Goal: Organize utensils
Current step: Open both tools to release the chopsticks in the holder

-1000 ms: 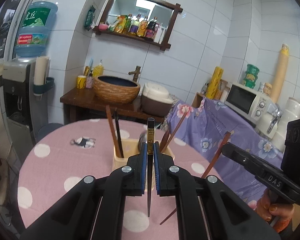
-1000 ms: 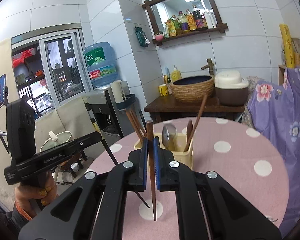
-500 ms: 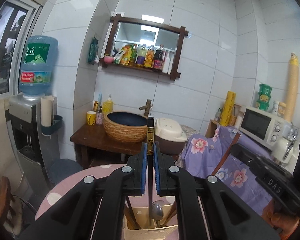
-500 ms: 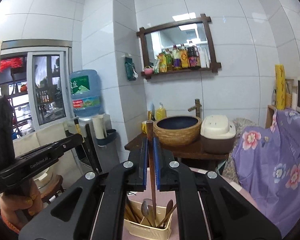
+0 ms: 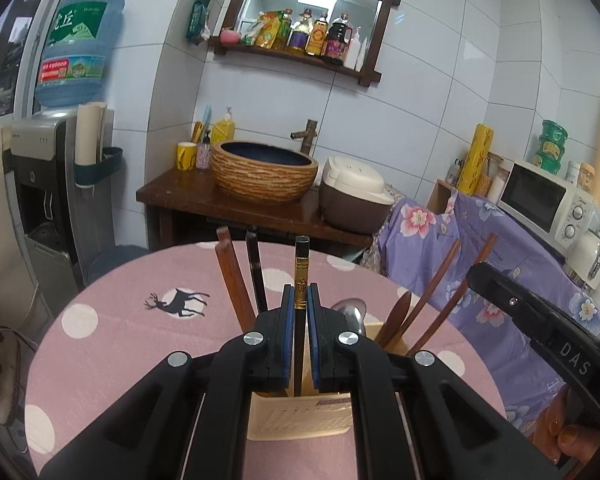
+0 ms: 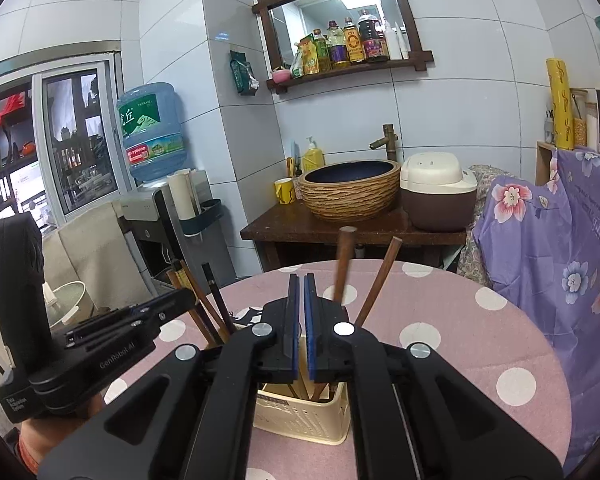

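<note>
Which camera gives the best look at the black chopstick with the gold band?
The left wrist view. There the black chopstick stands upright between the left gripper pads, its lower end down in the cream utensil basket. In the right wrist view I can't pick it out with certainty; the left gripper's body covers that side of the basket.
</note>
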`<action>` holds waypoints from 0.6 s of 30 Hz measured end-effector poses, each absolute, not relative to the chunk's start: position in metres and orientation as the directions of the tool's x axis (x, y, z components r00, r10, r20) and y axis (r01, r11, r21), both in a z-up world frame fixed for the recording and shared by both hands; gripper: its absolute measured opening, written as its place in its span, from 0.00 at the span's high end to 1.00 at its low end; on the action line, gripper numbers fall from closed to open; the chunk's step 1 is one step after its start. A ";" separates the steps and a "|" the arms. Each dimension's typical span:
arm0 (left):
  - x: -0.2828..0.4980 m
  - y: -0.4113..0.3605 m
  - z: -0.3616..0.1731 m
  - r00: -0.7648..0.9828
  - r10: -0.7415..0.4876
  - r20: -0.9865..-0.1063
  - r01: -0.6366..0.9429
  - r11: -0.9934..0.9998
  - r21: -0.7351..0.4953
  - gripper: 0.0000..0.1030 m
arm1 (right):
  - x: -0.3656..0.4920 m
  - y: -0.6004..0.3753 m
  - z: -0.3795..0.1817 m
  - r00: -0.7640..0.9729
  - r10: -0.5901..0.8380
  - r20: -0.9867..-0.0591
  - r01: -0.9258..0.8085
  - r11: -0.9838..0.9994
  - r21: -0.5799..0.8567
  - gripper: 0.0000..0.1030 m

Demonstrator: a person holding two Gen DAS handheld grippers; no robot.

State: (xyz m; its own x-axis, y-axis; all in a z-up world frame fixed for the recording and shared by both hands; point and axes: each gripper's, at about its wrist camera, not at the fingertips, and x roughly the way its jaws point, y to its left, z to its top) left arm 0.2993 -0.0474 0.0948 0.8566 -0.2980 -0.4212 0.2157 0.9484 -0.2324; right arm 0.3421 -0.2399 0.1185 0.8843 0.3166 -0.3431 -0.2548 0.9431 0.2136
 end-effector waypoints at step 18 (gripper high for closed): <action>0.215 -0.020 0.072 0.906 -0.278 -0.319 0.220 0.953 -0.207 0.15 | 0.238 -0.267 0.085 0.963 0.151 -0.223 -0.133 0.987 0.090 0.21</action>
State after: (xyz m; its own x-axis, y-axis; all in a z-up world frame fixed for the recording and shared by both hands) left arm 0.2153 -0.0197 0.0720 0.9062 -0.2782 -0.3186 0.2198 0.9533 -0.2072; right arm 0.2376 -0.2666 0.0848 0.9630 0.1506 -0.2233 -0.1335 0.9869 0.0901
